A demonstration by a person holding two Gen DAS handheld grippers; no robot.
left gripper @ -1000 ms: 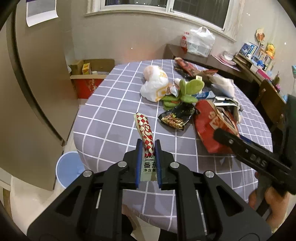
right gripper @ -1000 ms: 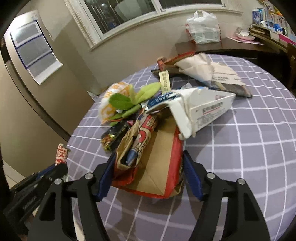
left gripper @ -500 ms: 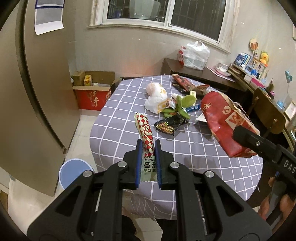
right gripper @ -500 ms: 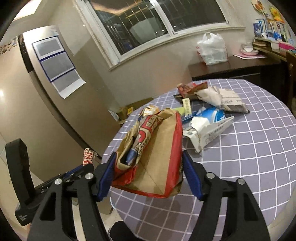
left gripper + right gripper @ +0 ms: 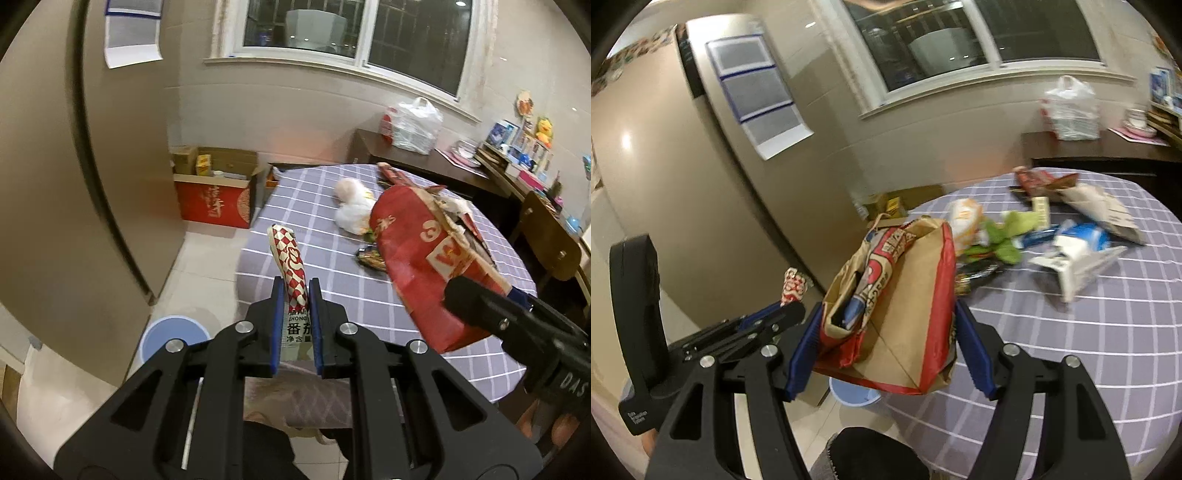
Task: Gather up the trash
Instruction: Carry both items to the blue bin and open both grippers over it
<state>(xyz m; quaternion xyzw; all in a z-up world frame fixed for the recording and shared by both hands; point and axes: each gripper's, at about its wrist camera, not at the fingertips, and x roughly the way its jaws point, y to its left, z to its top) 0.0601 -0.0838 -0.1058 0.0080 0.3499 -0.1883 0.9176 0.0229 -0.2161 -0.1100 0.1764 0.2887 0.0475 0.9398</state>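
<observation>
My left gripper (image 5: 296, 291) is shut on a red-and-white checked snack wrapper (image 5: 290, 258), held in the air off the table's near edge. My right gripper (image 5: 888, 325) is shut on a red and brown paper bag (image 5: 905, 317) stuffed with trash, lifted above the table edge. The bag also shows in the left wrist view (image 5: 424, 258), with the right gripper (image 5: 517, 317) beneath it. A light blue bin (image 5: 173, 336) stands on the floor below the table, and its rim shows under the bag in the right wrist view (image 5: 853, 397).
The round table (image 5: 332, 280) with a grey checked cloth holds a white plastic bag (image 5: 351, 206), a dark snack packet (image 5: 369, 258), green leaves (image 5: 1001, 236), a torn white and blue carton (image 5: 1075, 254) and more wrappers. A fridge (image 5: 74, 184) stands left. A red cardboard box (image 5: 214, 195) sits on the floor.
Both grippers have pulled back and up from the table, carrying the wrapper and the paper bag. The bag has left the tabletop, and the bin has come under it.
</observation>
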